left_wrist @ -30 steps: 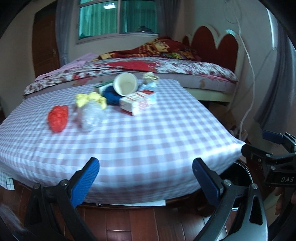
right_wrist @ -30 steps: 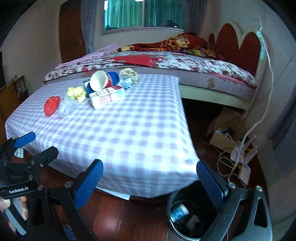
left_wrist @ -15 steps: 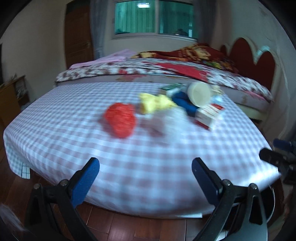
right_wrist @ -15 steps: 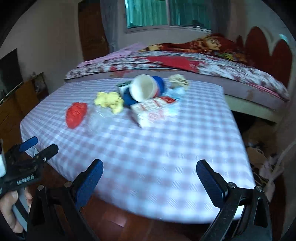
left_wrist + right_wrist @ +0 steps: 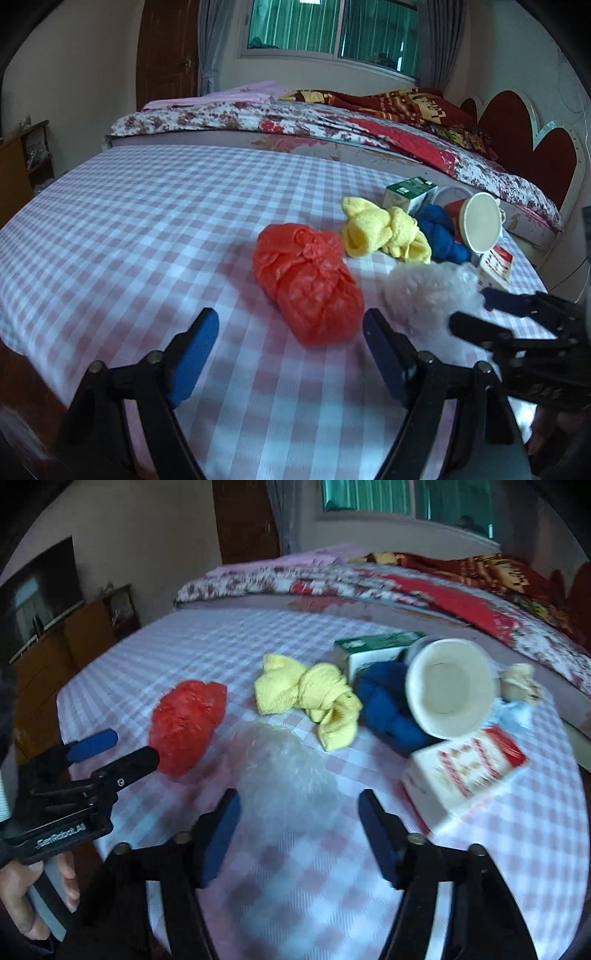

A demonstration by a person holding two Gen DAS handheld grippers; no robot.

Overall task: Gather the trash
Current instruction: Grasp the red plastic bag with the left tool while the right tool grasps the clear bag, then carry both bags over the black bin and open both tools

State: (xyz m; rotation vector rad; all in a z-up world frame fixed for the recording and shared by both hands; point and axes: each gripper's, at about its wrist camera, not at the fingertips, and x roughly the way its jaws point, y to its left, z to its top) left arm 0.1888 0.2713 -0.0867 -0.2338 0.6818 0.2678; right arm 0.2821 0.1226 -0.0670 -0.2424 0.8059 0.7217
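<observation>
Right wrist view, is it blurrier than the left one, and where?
Right wrist view: motion-smeared throughout, worst on the clear plastic bag and white carton. Left wrist view: sharper, red bag crisp, only the clear bag soft; both bend at the edges.

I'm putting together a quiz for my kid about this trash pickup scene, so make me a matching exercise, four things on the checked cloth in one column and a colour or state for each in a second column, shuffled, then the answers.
Column one:
1. crumpled plastic bag
2. knotted cloth
3. paper cup
4. clear plastic wad

Column two:
A. lying on its side, open mouth toward the camera
B. red
C. see-through, just ahead of the right gripper
D. yellow

Pairs: 1-B, 2-D, 3-A, 4-C
</observation>
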